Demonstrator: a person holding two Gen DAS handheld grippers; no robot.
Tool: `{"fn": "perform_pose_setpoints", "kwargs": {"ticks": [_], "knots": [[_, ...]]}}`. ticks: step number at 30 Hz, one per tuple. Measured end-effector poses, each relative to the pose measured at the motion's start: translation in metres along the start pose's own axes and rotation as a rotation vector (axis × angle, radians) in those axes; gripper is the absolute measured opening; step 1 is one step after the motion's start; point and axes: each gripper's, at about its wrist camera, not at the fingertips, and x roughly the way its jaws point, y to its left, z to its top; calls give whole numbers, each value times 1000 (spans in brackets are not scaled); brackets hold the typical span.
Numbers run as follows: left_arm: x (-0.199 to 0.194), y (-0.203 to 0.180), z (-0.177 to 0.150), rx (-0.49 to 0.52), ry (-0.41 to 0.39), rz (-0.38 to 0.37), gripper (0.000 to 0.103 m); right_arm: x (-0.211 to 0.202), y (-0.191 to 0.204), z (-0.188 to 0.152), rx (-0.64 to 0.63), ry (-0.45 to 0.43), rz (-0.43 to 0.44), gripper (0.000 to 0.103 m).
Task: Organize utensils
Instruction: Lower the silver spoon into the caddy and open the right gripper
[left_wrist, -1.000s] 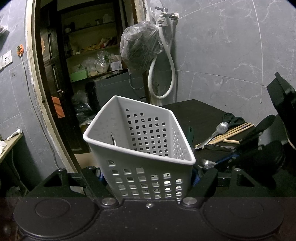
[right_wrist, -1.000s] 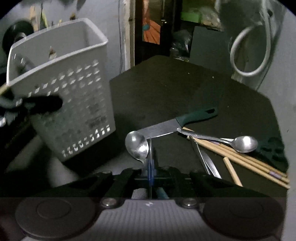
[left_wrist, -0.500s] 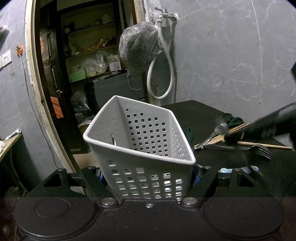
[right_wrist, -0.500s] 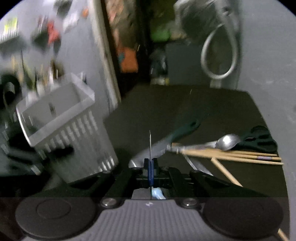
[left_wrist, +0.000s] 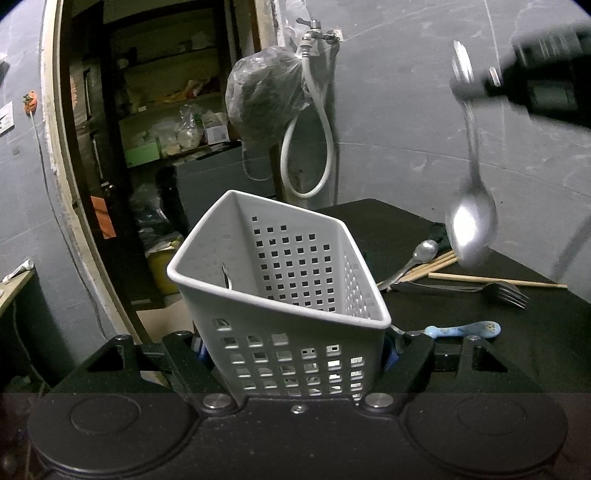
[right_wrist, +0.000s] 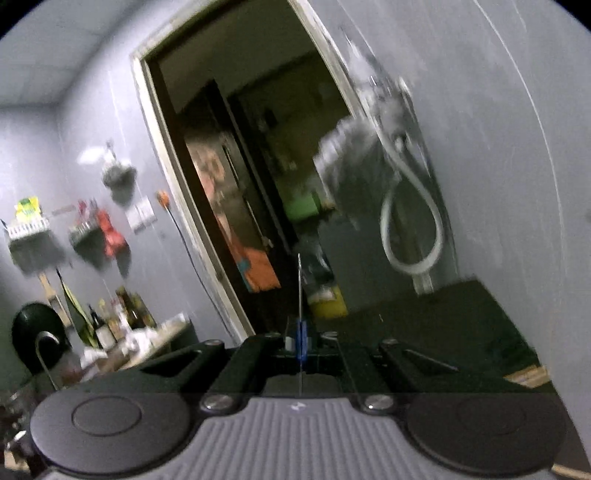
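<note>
- My left tongs (left_wrist: 295, 354) are clamped on the lower walls of the white perforated basket (left_wrist: 280, 295), which tilts over the near left corner of the black bench (left_wrist: 480, 354).
- My right tongs (left_wrist: 476, 88) are pinched narrow on the handle of a steel spoon (left_wrist: 472, 221); from the left wrist view the spoon hangs bowl down in the air, above the bench and to the right of the basket, apart from it.
- From the right wrist view I see the spoon only edge-on, as a thin line between the closed blue pads (right_wrist: 301, 339).
- On the bench toward its far right side lie a second spoon (left_wrist: 413, 260), wooden chopsticks (left_wrist: 495, 280) and a fork (left_wrist: 506, 293), close together.
- A utensil with a pale blue patterned handle (left_wrist: 461, 329) lies just beside the basket's right wall, near the front edge.
- I can read no brand, label or writing on the basket or the utensils; the right wrist view is blurred.
</note>
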Motion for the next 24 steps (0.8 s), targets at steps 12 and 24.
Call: {"fn": "perform_pose_setpoints", "kwargs": {"ticks": [12, 24], "knots": [[-2, -1, 0, 9, 0, -11, 79, 31, 60, 26, -129, -130, 176, 1], [-1, 1, -1, 10, -1, -9, 79, 55, 104, -49, -307, -44, 118, 1]]}}
